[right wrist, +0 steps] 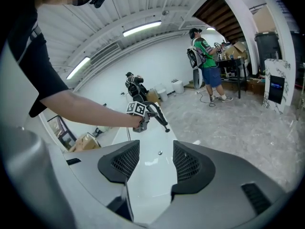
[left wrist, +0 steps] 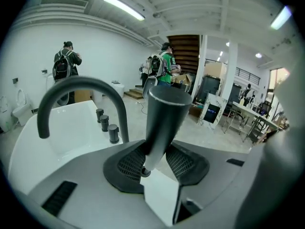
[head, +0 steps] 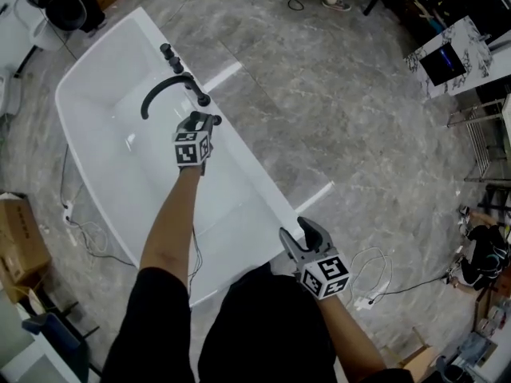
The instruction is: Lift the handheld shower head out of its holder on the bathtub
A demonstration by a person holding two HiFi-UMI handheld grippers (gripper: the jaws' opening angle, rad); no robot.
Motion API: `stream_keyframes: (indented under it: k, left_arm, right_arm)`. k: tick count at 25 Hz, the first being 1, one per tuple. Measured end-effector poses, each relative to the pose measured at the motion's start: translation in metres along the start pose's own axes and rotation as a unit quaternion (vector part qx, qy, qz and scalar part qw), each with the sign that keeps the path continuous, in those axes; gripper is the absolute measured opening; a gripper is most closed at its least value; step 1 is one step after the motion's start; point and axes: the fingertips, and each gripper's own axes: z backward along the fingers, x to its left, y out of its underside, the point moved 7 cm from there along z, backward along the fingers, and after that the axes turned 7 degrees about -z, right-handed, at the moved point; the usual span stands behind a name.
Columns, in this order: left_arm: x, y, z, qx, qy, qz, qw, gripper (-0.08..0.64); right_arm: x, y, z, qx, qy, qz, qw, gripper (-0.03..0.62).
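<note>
The left gripper clamps the dark shower head upright between its 2 jaws, over the white bathtub rim beside the curved spout; the right gripper gapes empty.

Grey marbled floor is running across the whole room. Black arched spout is standing with three black knobs lining up just beside its base. Cardboard box is sitting far left, with a white power strip and loose cable lying near it. Second white strip with looped cable is lying on the floor at right. Marble-patterned stand with a dark screen is standing upper right, wire rack near it. Left gripper view: person in green top wearing a backpack is standing by the staircase. Another person with a black backpack is facing the white wall. Ceiling tube light is glowing.
</note>
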Motion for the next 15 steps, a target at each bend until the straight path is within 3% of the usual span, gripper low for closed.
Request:
stream_keyframes:
  k: [6,11,15]
  left_arm:
    - [-0.018,-0.046,0.063,-0.034,-0.010,-0.014,0.9993,0.129]
    - [-0.021,-0.073,0.126,-0.064,-0.033,0.031,0.9970,0.129]
    - [-0.032,-0.089,0.162,-0.075,-0.040,0.009,0.9963,0.129]
  right_arm:
    - [0.031,0.004,0.039,-0.008,-0.031,0.004,0.999,0.201]
    - [0.051,0.003,0.059,-0.024,-0.049,0.016,0.998,0.196]
    - [0.053,-0.002,0.078,-0.038,-0.049,0.023,0.998,0.196]
